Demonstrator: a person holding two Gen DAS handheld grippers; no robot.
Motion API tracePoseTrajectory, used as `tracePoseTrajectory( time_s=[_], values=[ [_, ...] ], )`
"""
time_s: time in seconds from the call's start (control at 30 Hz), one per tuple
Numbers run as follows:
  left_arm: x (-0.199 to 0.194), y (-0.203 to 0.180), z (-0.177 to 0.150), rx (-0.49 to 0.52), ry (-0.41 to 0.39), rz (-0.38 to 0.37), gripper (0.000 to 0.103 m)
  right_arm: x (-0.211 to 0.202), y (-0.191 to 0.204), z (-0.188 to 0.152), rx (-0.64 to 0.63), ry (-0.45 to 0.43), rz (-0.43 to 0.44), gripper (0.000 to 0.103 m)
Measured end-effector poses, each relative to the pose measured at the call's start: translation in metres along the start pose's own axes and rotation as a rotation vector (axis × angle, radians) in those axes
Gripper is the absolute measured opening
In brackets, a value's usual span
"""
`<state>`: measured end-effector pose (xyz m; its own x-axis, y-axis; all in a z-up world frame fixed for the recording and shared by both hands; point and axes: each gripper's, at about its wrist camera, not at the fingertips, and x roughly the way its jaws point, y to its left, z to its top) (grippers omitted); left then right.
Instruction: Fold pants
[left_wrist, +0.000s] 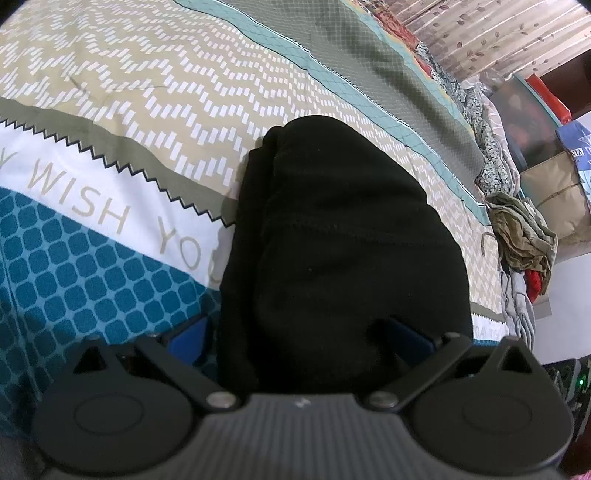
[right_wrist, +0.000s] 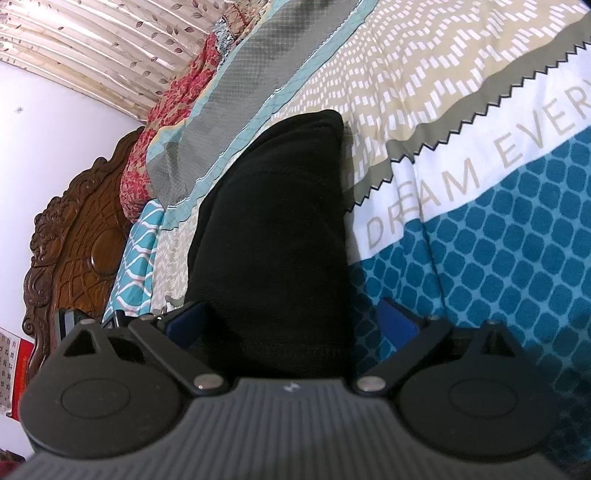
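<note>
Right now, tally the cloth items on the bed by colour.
Black pants: 1
Patterned bedsheet: 1
Red floral quilt: 1
Olive crumpled cloth: 1
Total: 4

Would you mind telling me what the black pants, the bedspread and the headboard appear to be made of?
Black pants: soft matte knit, perhaps fleece or jersey; faint stitched seam lines, no sheen. Bedspread: thin printed woven cloth, probably cotton or polyester; flat pattern and lettering, small creases. Headboard: dark carved wood with a glossy varnish; grain, relief ornament and highlights.
</note>
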<state>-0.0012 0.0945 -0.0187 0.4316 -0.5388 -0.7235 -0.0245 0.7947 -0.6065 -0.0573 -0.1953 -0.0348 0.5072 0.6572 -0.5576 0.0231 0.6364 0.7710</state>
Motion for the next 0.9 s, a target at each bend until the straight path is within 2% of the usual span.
tracePoseTrajectory(
  time_s=[0.6, 0.9],
  values=[
    [0.001, -0.002, 0.003, 0.018, 0.023, 0.008, 0.103, 0.003, 0.002, 0.0, -0.008, 0.003, 0.009, 0.103],
    [0.003, -0.006, 0.006, 0.041, 0.041, 0.029, 0.103, 0.004, 0.013, 0.005, -0.099, -0.006, -0.035, 0.103]
  ],
)
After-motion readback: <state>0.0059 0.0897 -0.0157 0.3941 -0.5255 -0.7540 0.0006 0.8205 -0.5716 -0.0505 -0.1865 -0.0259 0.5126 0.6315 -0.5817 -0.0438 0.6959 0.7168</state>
